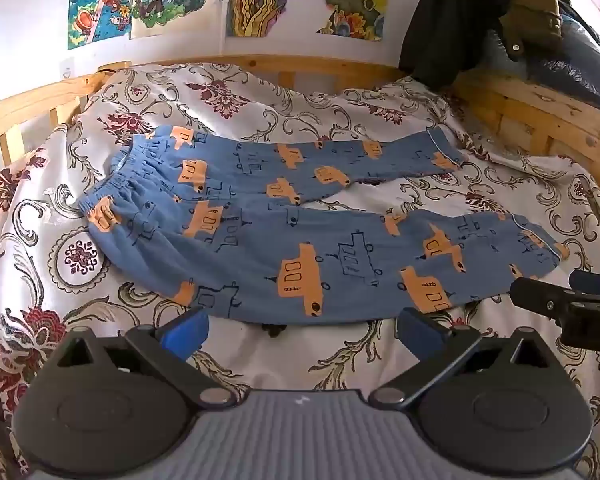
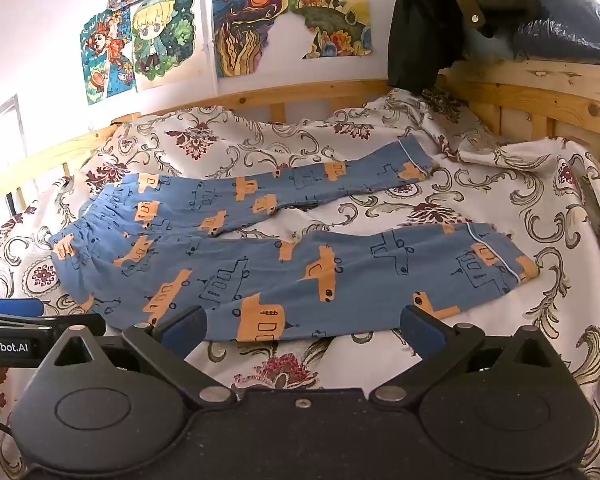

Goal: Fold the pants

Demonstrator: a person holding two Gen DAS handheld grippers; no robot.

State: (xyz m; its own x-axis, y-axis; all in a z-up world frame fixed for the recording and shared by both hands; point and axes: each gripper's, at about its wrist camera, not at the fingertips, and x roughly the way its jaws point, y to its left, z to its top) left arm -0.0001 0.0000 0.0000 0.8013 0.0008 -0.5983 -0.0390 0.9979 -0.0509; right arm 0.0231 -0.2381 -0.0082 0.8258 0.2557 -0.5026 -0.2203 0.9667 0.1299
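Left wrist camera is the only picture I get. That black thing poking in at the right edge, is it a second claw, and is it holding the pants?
Observer: Yes, it is the right gripper. Its own camera shows the fingers spread wide and gripping nothing. The pants lie flat on the bed cover.
Operator: What does my claw look like from over there?
Observer: The left gripper shows side-on at that picture's left edge. White lettering on its side ends in "Robot.AI".
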